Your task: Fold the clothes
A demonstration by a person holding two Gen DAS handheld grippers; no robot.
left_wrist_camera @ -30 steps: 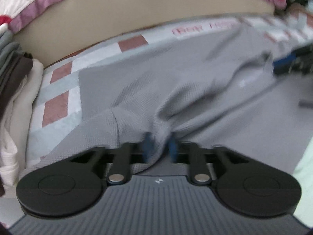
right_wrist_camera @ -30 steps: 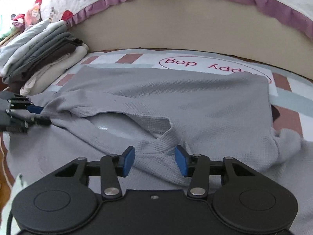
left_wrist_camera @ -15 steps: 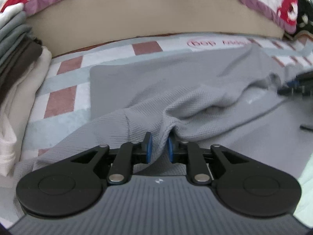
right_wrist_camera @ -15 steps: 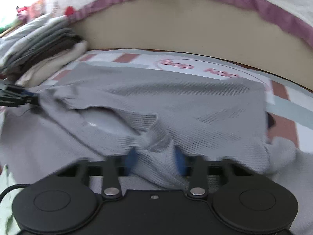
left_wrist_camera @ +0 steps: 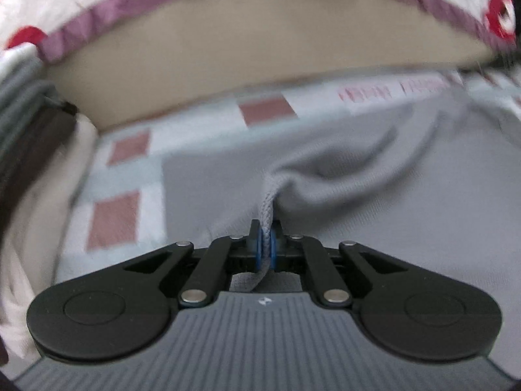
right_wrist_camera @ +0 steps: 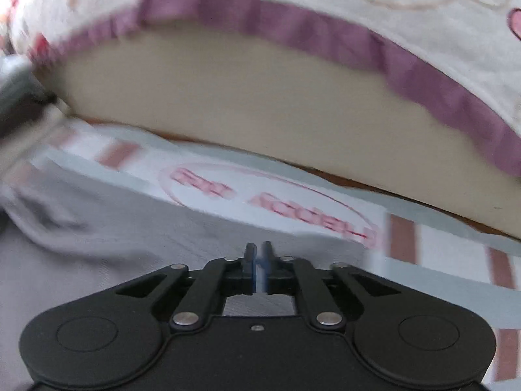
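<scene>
A grey knit garment (left_wrist_camera: 358, 176) lies spread on a patterned mat (left_wrist_camera: 130, 176). My left gripper (left_wrist_camera: 266, 228) is shut on a ribbed edge of it, and the cloth rises in a pinched ridge from between the blue pads (left_wrist_camera: 259, 247). In the right wrist view the same garment (right_wrist_camera: 130, 228) spreads to the left and below my right gripper (right_wrist_camera: 259, 251). Its jaws stand almost together, with a thin fold of grey cloth between the blue pads (right_wrist_camera: 265, 270). The picture is blurred by motion.
A stack of folded clothes (left_wrist_camera: 29, 150) stands at the left edge of the mat. Behind the mat rises the beige side of a mattress (right_wrist_camera: 260, 97) under a white quilt with a purple ruffle (right_wrist_camera: 325, 32). Red lettering (right_wrist_camera: 276, 202) marks the mat's far part.
Both grippers have closed on the garment; the right one stood wide open a second ago. Both have moved toward the mattress, the right one also upward, dragging the cloth with them.
</scene>
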